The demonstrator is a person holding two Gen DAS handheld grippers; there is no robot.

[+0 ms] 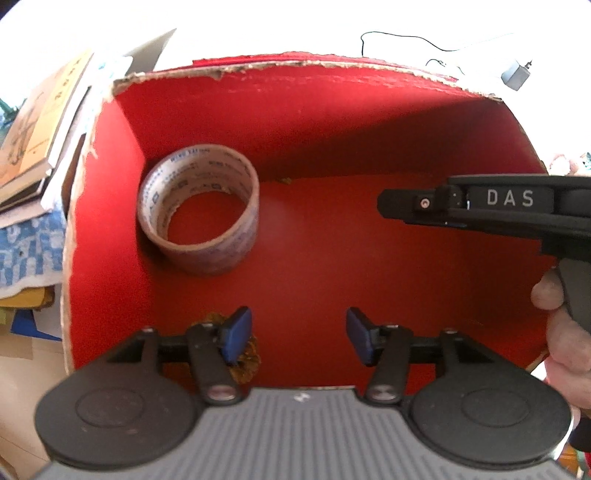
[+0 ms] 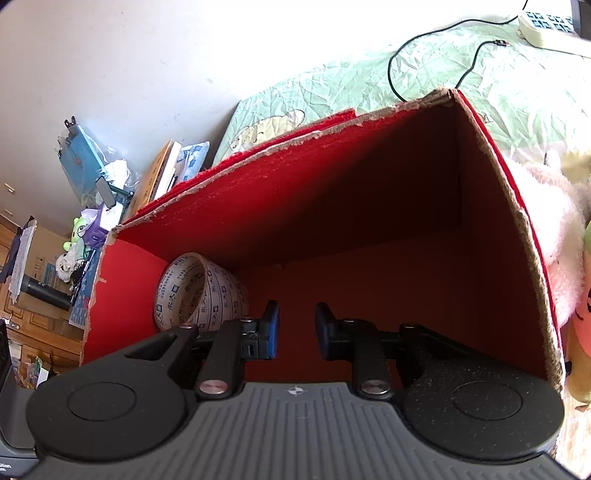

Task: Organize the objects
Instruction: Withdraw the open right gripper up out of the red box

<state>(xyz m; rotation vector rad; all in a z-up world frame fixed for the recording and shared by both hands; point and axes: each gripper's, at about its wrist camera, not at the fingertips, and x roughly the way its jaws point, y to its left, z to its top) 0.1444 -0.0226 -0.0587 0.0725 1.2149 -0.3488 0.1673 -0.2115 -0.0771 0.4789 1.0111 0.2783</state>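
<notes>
A plain pale wall (image 2: pixel 129 55) is seen behind. A crinkled green cloth (image 2: pixel 498 85) with leaf shapes is spread out, and a black cord (image 2: pixel 395 74) is laid across it. Brown wooden doors (image 2: pixel 40 321) are seen low down. Bright light is cast everywhere.

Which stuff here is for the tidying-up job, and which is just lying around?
For the job:
- red box
- roll of tape inside it, in the far left corner
- left gripper, open and empty
- right gripper, open and empty

Just lying around:
- books
- black cable
- power strip
- plush toy
</notes>
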